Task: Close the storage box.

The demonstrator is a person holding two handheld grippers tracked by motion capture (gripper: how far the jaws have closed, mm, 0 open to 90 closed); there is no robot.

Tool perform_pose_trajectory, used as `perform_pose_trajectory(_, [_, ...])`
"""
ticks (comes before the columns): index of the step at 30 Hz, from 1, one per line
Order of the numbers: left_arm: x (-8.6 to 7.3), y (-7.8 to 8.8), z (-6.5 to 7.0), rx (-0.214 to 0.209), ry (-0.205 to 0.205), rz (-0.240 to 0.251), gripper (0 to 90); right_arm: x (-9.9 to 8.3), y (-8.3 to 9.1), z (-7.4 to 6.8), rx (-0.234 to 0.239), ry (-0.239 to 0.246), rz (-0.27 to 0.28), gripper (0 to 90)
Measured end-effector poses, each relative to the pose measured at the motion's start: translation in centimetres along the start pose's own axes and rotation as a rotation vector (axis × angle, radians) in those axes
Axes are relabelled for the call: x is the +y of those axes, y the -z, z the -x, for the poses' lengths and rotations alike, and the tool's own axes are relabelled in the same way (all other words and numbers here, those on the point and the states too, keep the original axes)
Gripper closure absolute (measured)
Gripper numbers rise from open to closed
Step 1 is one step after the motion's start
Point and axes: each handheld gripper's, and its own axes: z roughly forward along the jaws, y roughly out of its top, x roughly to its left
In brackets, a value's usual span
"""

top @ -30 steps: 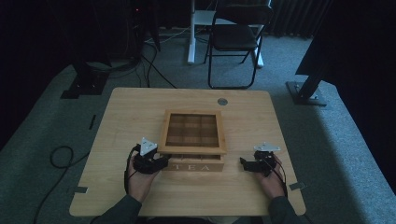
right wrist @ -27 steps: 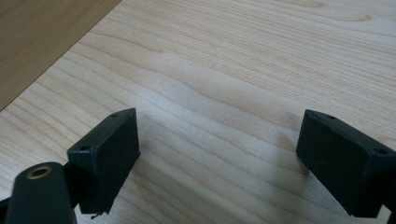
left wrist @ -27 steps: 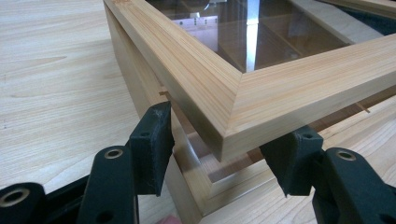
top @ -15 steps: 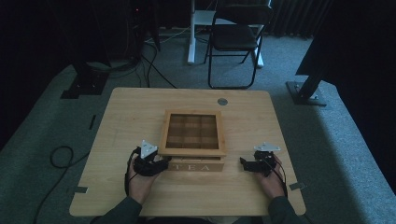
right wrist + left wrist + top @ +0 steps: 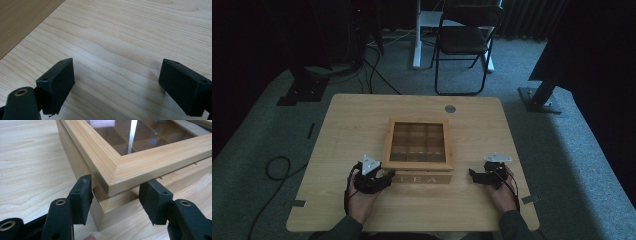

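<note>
Left gripper (image 5: 115, 200), jaws spread, straddles the near-left corner of the tea box (image 5: 418, 150) mid-table, seemingly about to raise its lid, while the right gripper (image 5: 478, 176) waits open right of the box.

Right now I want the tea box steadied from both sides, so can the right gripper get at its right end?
Probably yes. The right gripper sits open beside the tea box, apart from it, with only bare table between them.
</note>
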Motion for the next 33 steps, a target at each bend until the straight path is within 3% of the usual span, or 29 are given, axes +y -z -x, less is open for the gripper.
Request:
perform_pose_trajectory(11, [-1.1,0.0,0.2,0.007,-0.015,-0.051,42.9,0.0,0.0,0.0,0.000,0.000,0.000,12.8])
perform_pose_trajectory(15, [-0.8,1.0,0.1,0.010,-0.011,0.001,41.9,0.0,0.0,0.0,0.000,0.001,0.000,12.7])
perform_pose_trajectory(23, [-0.3,2.2,-0.8,0.027,0.019,0.055,41.5,0.0,0.0,0.0,0.000,0.000,0.000,12.8])
perform_pose_trajectory(33, [0.9,3.6,-2.9,0.095,0.067,0.108,40.5,0.1,-0.1,0.0,0.003,0.002,0.001,12.8])
